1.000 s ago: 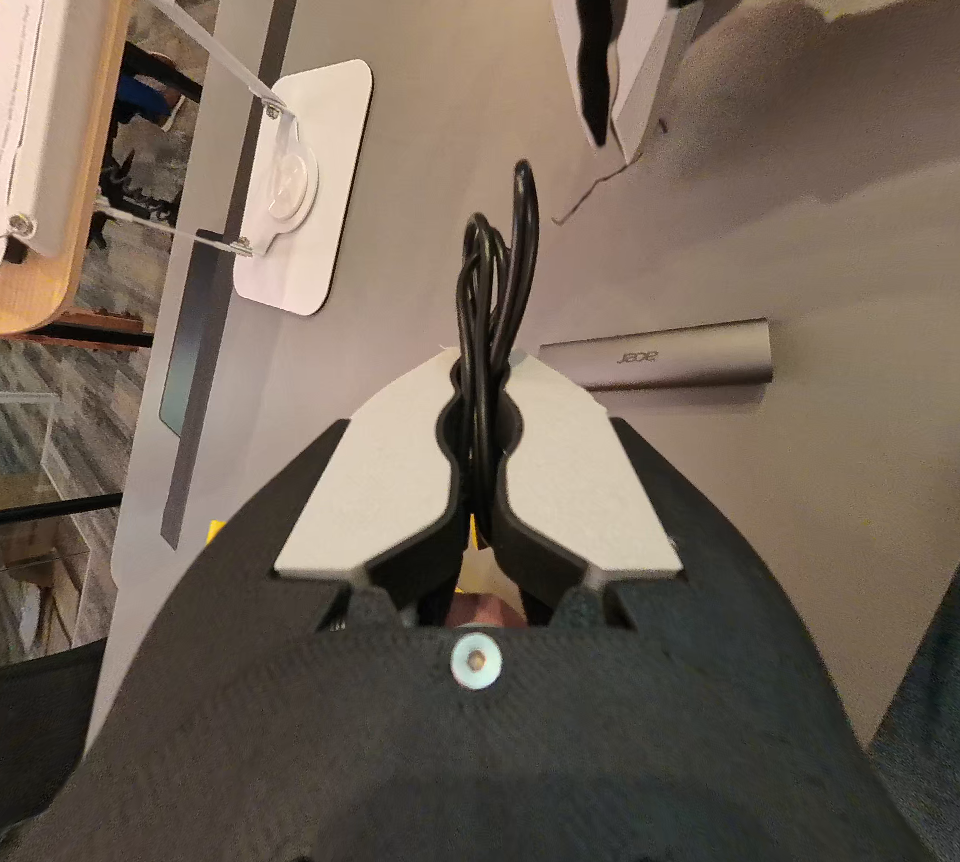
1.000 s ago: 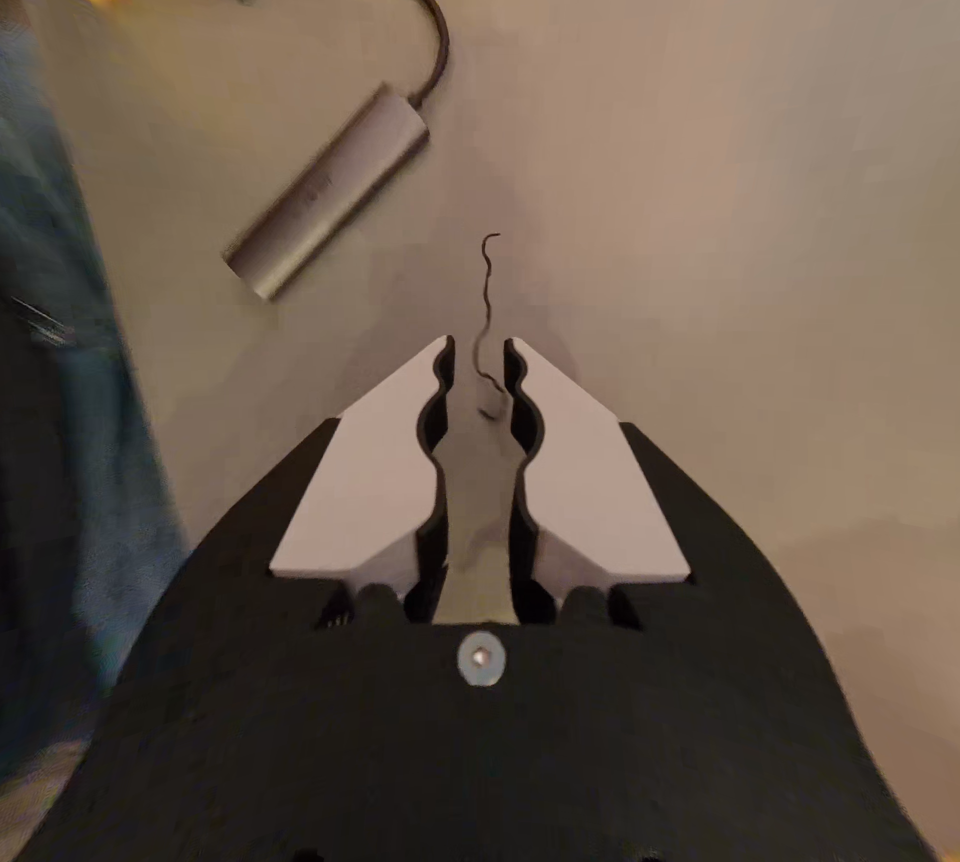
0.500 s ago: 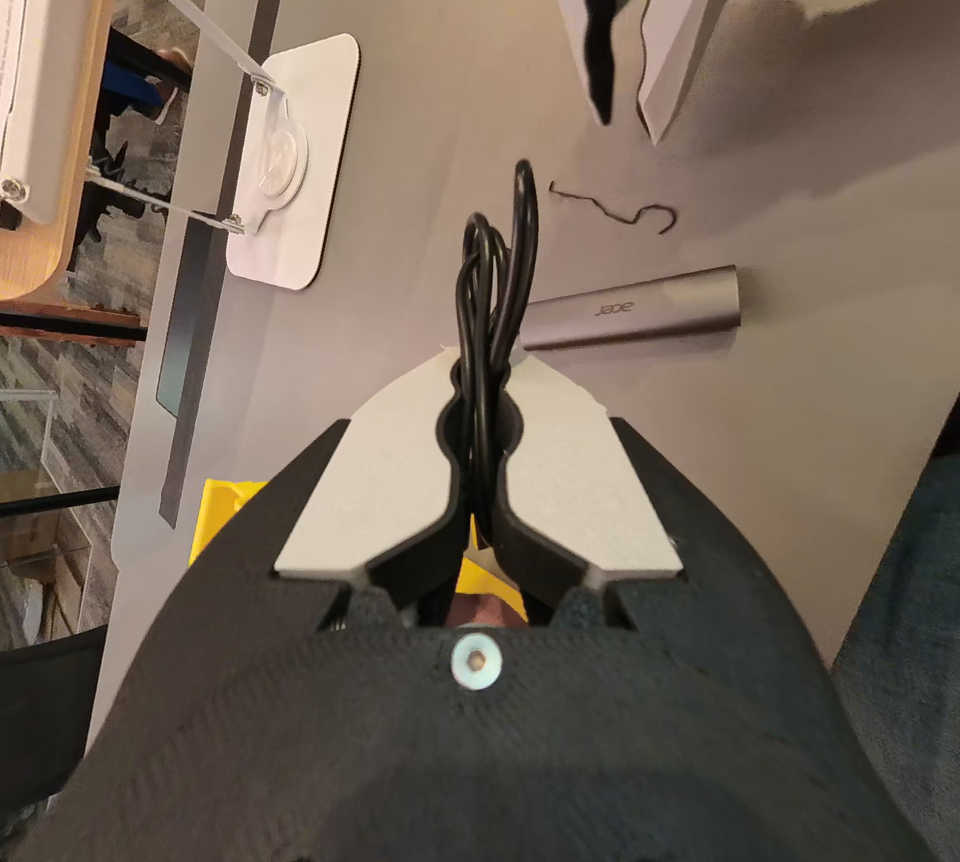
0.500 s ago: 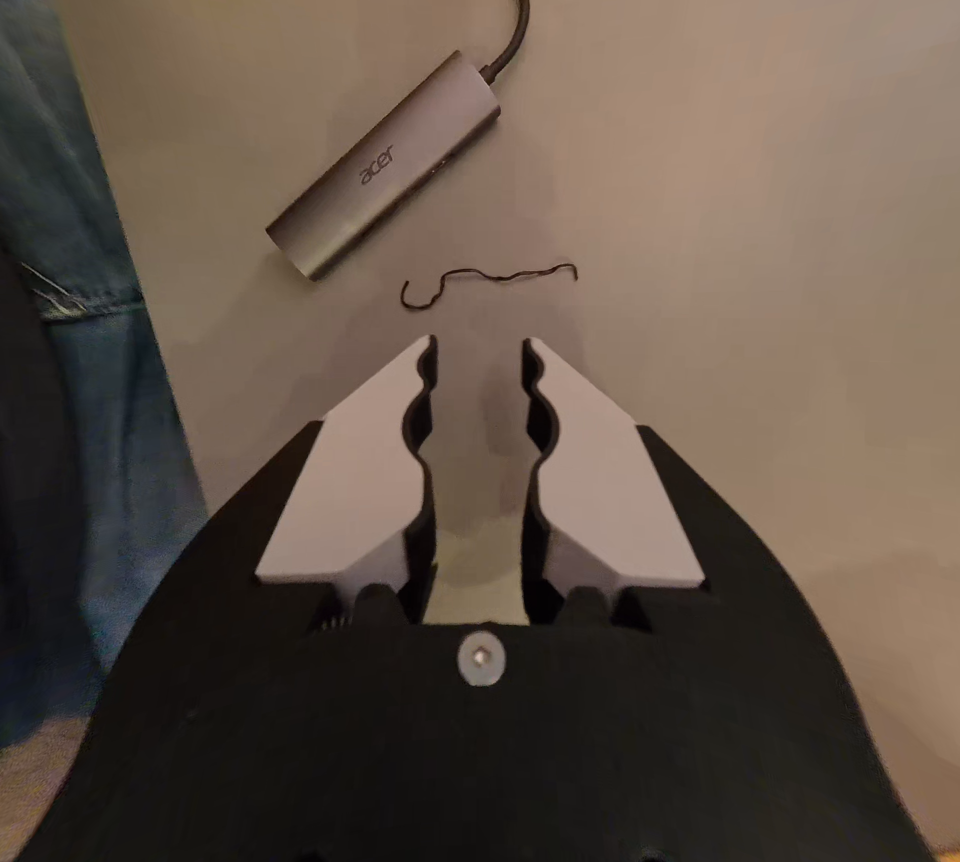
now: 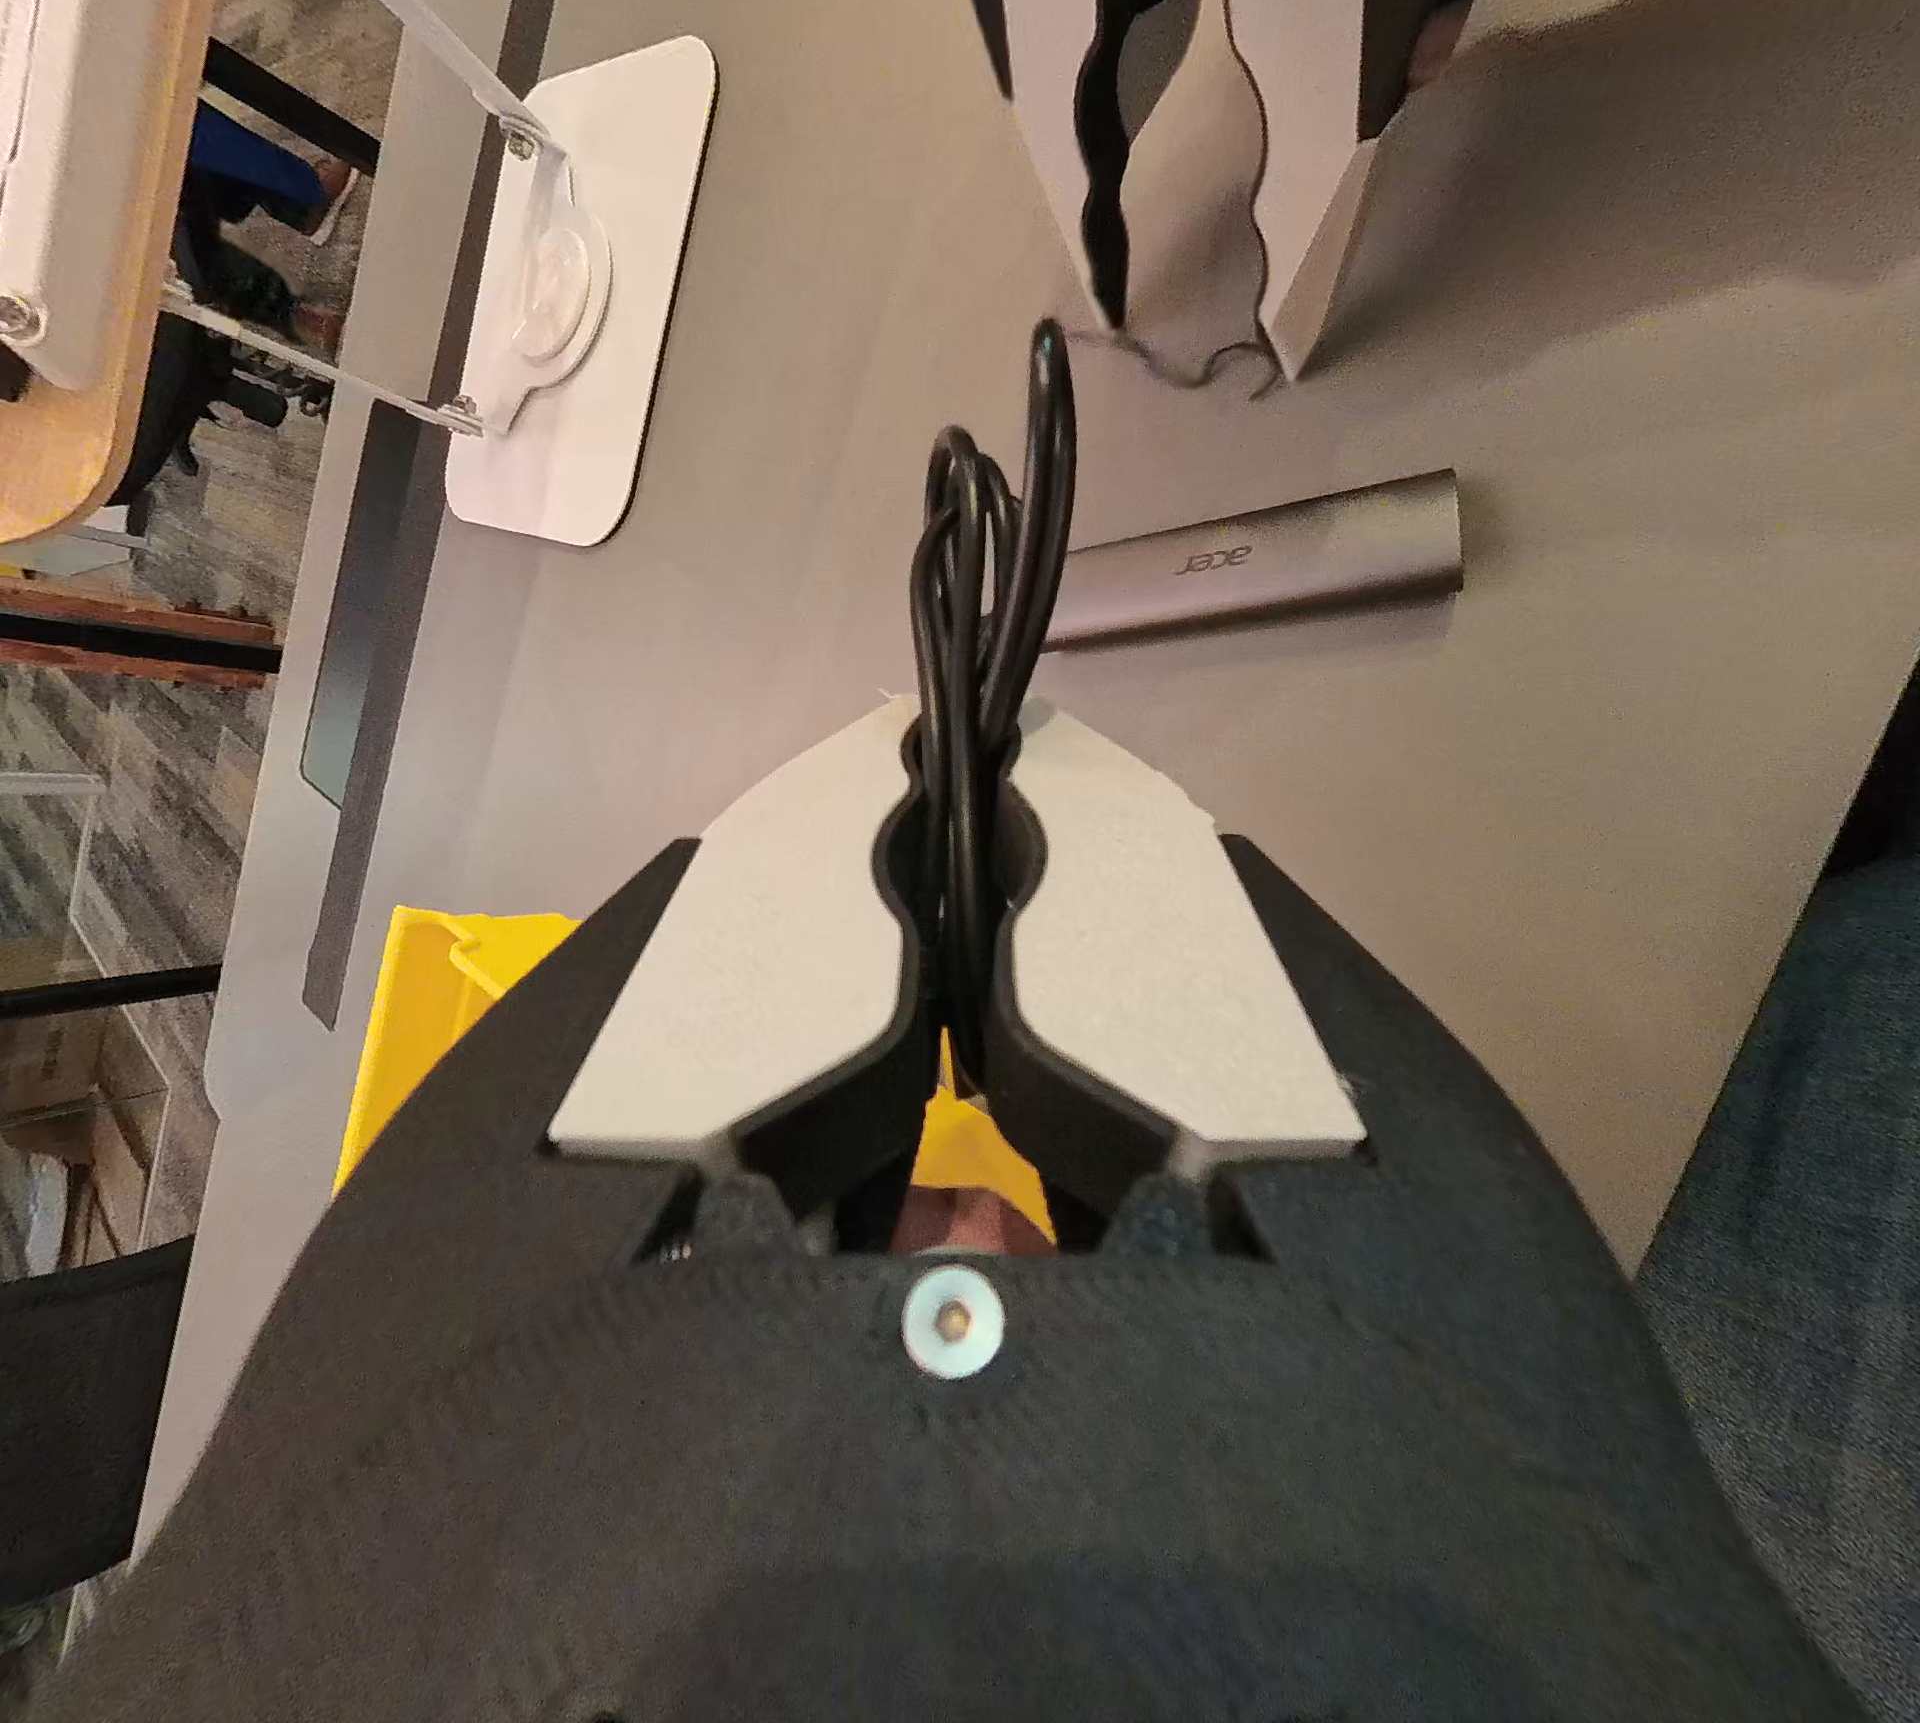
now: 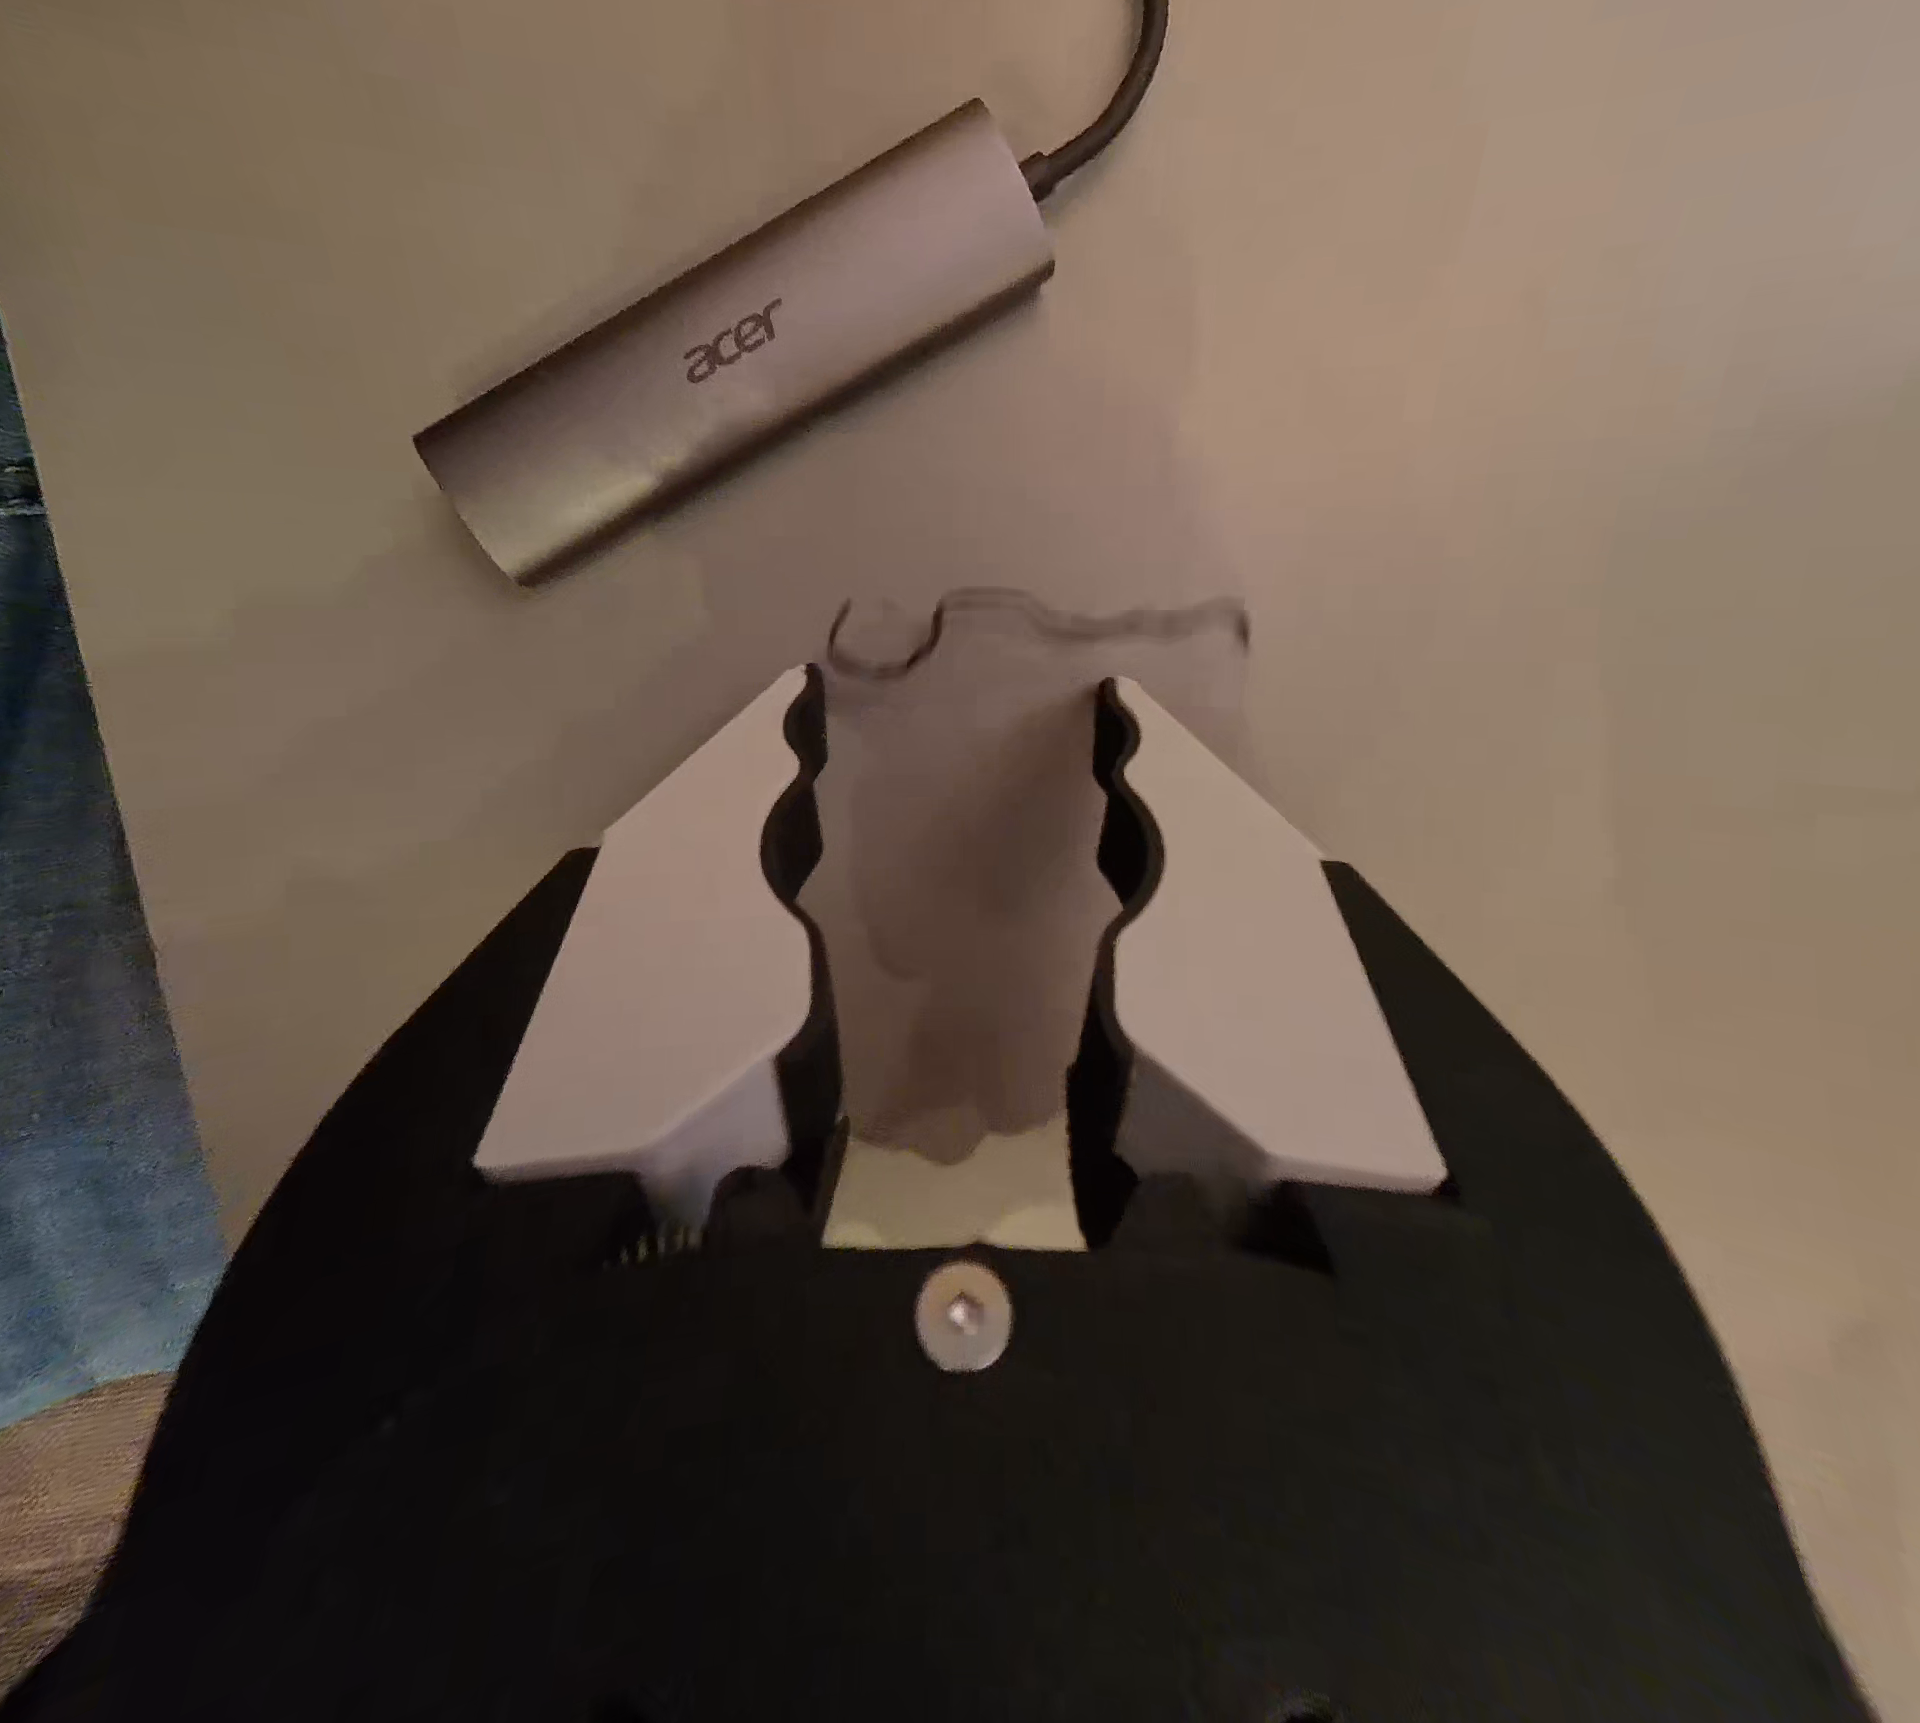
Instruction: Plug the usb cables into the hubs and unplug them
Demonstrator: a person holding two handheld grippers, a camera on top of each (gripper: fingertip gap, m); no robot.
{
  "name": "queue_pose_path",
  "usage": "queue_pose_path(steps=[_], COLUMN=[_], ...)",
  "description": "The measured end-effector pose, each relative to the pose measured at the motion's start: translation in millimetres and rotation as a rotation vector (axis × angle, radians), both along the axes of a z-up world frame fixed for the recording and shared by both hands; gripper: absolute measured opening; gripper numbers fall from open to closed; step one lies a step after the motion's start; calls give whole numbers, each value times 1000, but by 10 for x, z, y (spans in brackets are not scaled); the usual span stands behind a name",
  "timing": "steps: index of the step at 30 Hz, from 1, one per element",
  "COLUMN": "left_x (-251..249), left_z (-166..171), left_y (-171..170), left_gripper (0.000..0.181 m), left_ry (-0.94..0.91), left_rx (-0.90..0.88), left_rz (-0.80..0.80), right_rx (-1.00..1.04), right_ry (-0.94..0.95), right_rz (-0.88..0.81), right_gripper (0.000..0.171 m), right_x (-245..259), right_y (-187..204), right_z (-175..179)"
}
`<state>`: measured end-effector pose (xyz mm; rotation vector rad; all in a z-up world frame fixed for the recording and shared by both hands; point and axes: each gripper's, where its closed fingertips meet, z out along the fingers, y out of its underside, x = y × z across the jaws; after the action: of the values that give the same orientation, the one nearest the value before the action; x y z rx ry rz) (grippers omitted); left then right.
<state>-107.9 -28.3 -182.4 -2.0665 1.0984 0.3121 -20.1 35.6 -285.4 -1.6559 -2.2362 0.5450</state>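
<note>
Black cable [image 5: 987, 634] pinched in left hand-held gripper [image 5: 961, 717], right hand-held gripper [image 6: 961, 686] spread wider than before

Left gripper [image 5: 961, 738]: jaws are closing tight on a bundled black cable [image 5: 987, 551], tips pointing far.
Right gripper [image 6: 961, 686]: jaws are standing apart, gripping nothing, tips hovering low over the table surface [image 6: 1558, 530].

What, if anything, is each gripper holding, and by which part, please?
Left gripper: shut on the bundled black cable, gripped across its loops. Right gripper: open, holding nothing.
</note>
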Motion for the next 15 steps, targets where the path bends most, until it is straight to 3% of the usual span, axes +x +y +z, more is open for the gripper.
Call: queue_pose_path(steps=[3,9,15], left_x=[6,-23,-22], left_z=[-1,22,9], left_y=[3,15,14], left_gripper=[6,6,6], left_ry=[-3,-8,5], left_rx=[1,2,0], left_rz=[-5,1,-2], right_rx=[-23,35,58], right_ry=[20,58,102], right_rz=[-9,51,151], right_gripper=[47,79,82], right_x=[17,-107,-426], right_y=[9,30,118], right_z=[0,207,137])
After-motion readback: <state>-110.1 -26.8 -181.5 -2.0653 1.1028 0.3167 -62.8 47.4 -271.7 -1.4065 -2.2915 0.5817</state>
